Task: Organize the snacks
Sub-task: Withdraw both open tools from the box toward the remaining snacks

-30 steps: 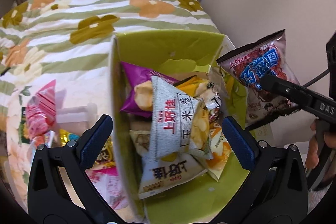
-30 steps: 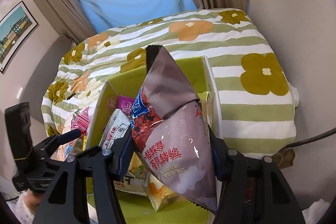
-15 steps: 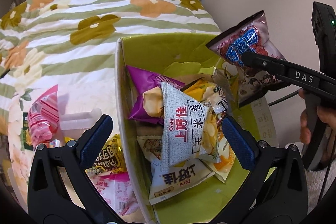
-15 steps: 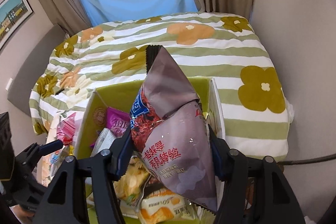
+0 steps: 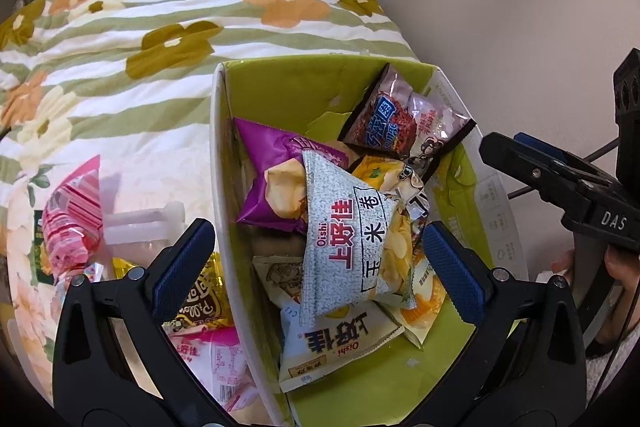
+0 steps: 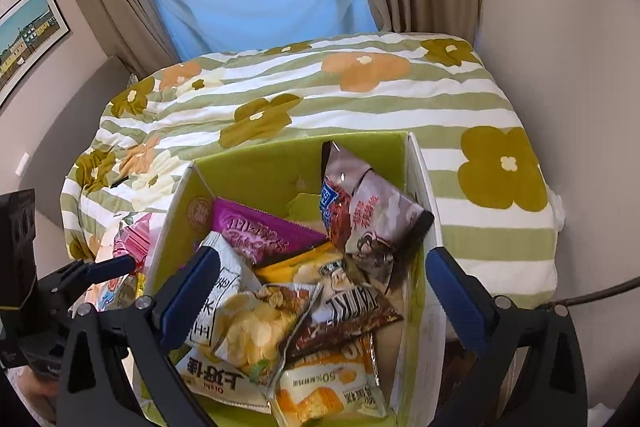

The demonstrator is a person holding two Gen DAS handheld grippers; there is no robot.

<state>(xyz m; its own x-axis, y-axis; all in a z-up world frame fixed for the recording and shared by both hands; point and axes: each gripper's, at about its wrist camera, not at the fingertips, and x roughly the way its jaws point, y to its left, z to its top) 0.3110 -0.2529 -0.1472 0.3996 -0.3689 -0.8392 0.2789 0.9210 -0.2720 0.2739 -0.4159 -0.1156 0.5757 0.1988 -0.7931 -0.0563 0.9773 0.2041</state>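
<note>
A green cardboard box (image 5: 219,155) stands on the bed, piled with snack bags: a grey-white chip bag (image 5: 344,239), a purple bag (image 5: 276,175) and several others. A mauve snack bag (image 6: 368,219) lies loose in the box's far right corner, also seen from the left wrist as the mauve bag (image 5: 404,125). My right gripper (image 6: 320,291) hangs above the box's near right part, its jaws opening wide with nothing between them. My left gripper (image 5: 316,259) is open over the box's left wall, gripping nothing.
Loose snacks lie on the floral quilt (image 5: 120,75) left of the box: a pink striped bag (image 5: 72,215), a gold bag (image 5: 200,299) and others. A wall (image 6: 580,47) runs close on the right, with a dark cable (image 6: 592,293) beside the bed.
The right gripper's jaws have spread apart and let go of the mauve bag, which dropped into the box's far right corner. The left gripper has stayed in place.
</note>
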